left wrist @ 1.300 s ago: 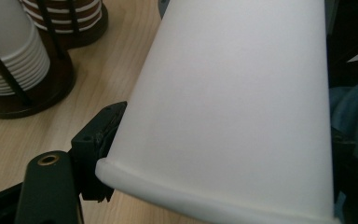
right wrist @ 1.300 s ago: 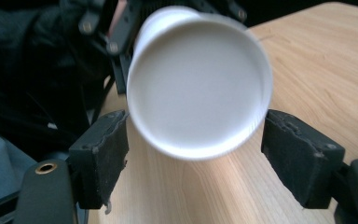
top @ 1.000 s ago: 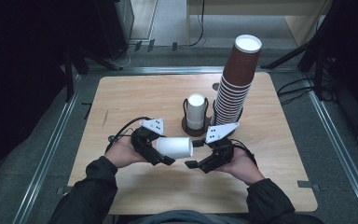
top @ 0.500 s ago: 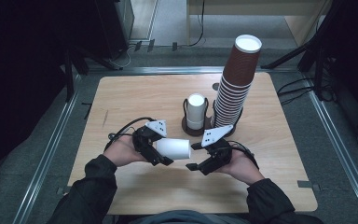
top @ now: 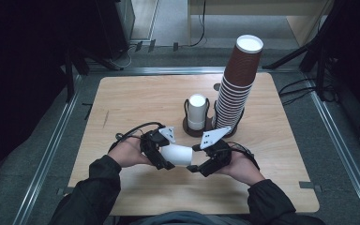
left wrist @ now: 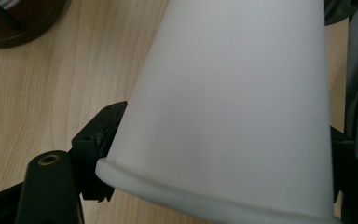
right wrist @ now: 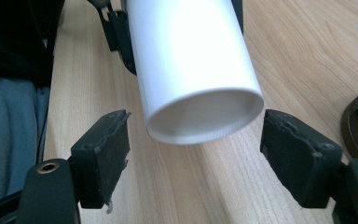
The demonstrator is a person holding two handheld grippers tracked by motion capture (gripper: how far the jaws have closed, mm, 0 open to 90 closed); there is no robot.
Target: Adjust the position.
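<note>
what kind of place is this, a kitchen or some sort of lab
Most likely a lab or recording setup, not a kitchen. A bare wooden table sits inside a metal frame, cables trail across the grey floor, and the props are just a tall stack of paper cups and a white cup.

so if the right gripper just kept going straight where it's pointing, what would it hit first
Most likely the narrow closed end of the white paper cup, which sits just ahead between the right gripper's open jaws, held by the left gripper. Exact gap is unclear.

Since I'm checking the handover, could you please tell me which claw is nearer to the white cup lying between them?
Left. The left claw is clamped on the white cup near its wide rim, while the right claw stands open around its narrow end, pads not touching.
</note>
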